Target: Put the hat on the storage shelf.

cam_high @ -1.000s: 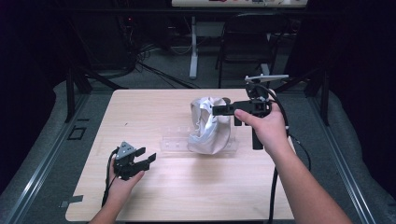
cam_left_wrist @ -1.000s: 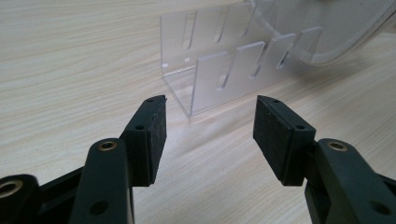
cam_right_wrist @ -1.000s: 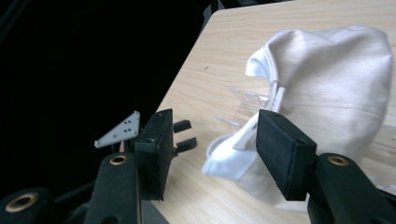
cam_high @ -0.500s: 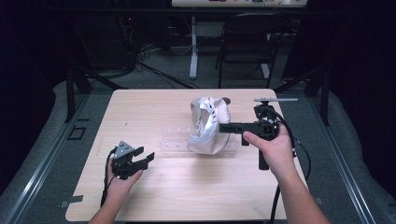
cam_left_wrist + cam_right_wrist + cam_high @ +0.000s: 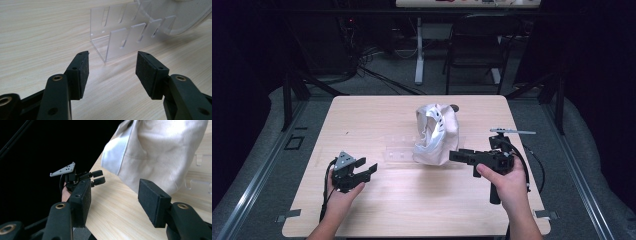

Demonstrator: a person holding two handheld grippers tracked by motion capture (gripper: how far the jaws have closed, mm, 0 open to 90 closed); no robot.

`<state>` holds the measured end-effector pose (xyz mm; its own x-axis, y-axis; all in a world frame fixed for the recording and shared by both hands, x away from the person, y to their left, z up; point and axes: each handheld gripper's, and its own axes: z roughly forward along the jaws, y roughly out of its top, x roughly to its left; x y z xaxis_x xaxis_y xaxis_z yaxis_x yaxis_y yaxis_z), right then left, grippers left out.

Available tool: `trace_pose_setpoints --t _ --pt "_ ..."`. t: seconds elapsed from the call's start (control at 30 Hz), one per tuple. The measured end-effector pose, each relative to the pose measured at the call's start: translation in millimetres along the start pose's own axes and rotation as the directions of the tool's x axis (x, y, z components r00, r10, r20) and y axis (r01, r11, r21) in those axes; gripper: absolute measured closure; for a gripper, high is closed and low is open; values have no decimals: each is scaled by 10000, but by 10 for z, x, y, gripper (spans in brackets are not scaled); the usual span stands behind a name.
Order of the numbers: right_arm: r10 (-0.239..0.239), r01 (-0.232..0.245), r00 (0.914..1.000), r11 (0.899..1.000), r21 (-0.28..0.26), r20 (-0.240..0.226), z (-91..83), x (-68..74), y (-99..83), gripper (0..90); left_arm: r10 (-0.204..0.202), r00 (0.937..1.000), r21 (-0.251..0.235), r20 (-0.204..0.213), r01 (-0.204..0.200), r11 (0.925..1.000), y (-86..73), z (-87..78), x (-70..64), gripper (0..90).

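Note:
A white cap (image 5: 436, 134) rests tilted on a clear slotted acrylic rack (image 5: 404, 150) in the middle of the wooden table (image 5: 377, 115). My left gripper (image 5: 366, 167) sits low at the front left, open and empty, aimed at the rack (image 5: 125, 37) with the cap's brim (image 5: 175, 15) beyond it. My right gripper (image 5: 454, 156) hovers just right of the cap's lower edge, open and holding nothing. In the right gripper view, the cap (image 5: 160, 152) hangs close above my open right gripper (image 5: 115, 185), apart from its pads. My left gripper (image 5: 112, 56) holds nothing.
In the right gripper view the other hand's gripper (image 5: 96, 177) shows farther off, near the table's edge. A chair (image 5: 477, 45) and a table leg (image 5: 419, 50) stand on the dark floor behind the table. Bare wood lies along the front.
My right gripper has drawn back from the cap's upper right side toward the table's front, now beside the cap's lower edge. The left gripper and cap have not moved.

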<state>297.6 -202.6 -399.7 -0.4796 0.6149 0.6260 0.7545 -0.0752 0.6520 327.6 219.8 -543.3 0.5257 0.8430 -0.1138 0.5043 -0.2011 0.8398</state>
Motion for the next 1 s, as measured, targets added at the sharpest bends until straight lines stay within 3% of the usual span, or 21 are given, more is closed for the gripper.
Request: trace_pose_setpoints --t 0.23,0.33,0.57,0.77,1.0 --pt "69 -63 9996 9997 -220 275 -15 -81 -130 441 31 10000 -56 -1 -31 10000 0 0 -2 442" --pt "190 -157 9985 9978 -646 521 -35 -130 -168 441 75 10000 -43 -19 -75 10000 0 -2 -1 441" --pt "323 -274 9956 9980 -566 875 55 -283 -275 443 202 9998 9 1 -202 9998 -6 1 -23 441" --pt "262 -215 9955 9983 -533 907 107 -338 -344 440 302 9995 117 -5 -302 9995 -22 7 -45 441" --pt "699 -666 9919 9972 -345 1057 241 -518 -430 431 592 9982 88 73 -593 9982 -35 23 -113 441"
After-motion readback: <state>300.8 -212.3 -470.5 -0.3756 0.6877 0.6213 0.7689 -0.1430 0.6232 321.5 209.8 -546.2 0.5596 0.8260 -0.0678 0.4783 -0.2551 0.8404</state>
